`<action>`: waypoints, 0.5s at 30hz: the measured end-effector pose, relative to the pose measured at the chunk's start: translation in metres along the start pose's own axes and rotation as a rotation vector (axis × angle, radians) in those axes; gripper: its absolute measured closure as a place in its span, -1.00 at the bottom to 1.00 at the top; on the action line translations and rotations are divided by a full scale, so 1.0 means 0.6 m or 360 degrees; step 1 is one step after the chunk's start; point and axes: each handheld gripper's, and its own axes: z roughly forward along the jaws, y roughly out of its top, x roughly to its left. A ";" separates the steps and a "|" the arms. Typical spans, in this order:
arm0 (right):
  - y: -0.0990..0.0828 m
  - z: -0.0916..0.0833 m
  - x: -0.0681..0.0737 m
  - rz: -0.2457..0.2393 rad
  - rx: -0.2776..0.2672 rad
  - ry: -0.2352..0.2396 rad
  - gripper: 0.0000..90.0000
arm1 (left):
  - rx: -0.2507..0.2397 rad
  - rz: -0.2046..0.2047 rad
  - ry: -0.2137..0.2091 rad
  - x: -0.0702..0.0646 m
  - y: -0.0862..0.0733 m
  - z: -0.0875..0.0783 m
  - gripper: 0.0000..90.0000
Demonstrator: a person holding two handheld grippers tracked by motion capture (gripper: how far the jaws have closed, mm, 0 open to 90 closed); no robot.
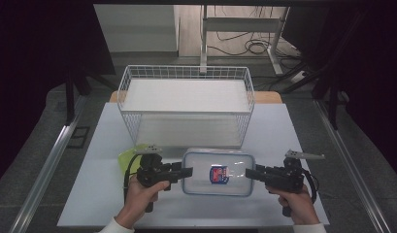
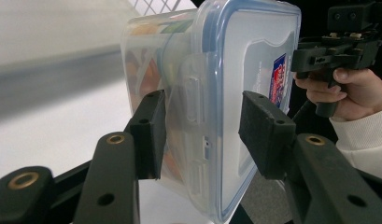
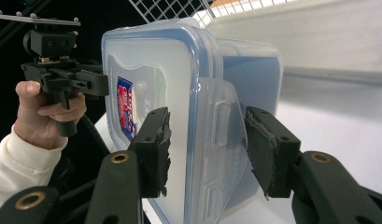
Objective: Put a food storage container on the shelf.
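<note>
I have two tongs and one clear lidded container over the worktop [image 1: 89,194]. My left tongs [image 1: 188,171] clamp the container [image 1: 218,172] at its left end. My right tongs [image 1: 249,173] clamp its right end, in front of one wire basket [image 1: 186,73].

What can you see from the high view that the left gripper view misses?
The high view takes in the whole wire basket, the table and a yellow-green thing beside the left gripper. The left gripper view reveals colourful contents through the side of the box. Both show that lidded box, its sticker and the right gripper.
</note>
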 end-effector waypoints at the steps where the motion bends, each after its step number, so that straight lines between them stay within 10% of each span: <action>1: 0.004 0.001 0.002 -0.0009 -0.0003 0.0005 0.15 | -0.0006 0.0003 0.0004 -0.001 0.005 -0.003 0.16; 15: 0.079 0.006 0.028 -0.0083 -0.0071 0.0038 0.16 | -0.0072 0.0063 0.0022 -0.009 0.077 -0.044 0.17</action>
